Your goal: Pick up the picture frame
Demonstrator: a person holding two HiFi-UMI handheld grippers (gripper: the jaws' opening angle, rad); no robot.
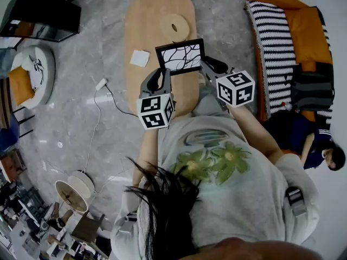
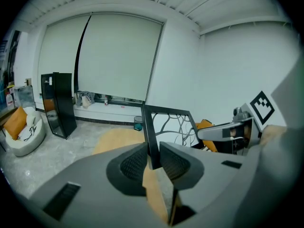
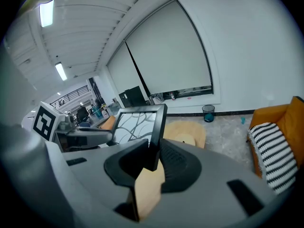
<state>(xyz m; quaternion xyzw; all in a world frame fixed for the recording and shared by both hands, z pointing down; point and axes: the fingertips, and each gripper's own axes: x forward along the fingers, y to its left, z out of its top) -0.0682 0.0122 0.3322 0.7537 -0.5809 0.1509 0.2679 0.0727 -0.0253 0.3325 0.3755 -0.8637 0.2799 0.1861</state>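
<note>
1. As seen in the head view, a black-rimmed rectangular picture frame (image 1: 180,57) with a branch drawing on white is held up between the two grippers, over a long oval light-wood table (image 1: 157,15). The left gripper (image 1: 161,76) is clamped on the frame's left edge and the right gripper (image 1: 207,66) on its right edge. A pale wooden ring (image 1: 176,24) lies on the table beyond the frame. A white square pad (image 1: 140,58) lies to the frame's left. Both are apart from it.
2. In the left gripper view, the jaws are set narrow. Their ribbed pads (image 2: 135,163) are pressed on the frame's black side rail (image 2: 150,132), which stands upright between them. The right gripper is seen on the frame's far edge.
3. In the right gripper view, the jaws are likewise drawn close and shut on the opposite black rail (image 3: 156,132). The white drawing is seen to the left of that rail. A small teal waste bin (image 3: 207,113) stands on the grey floor by the far wall.
</note>
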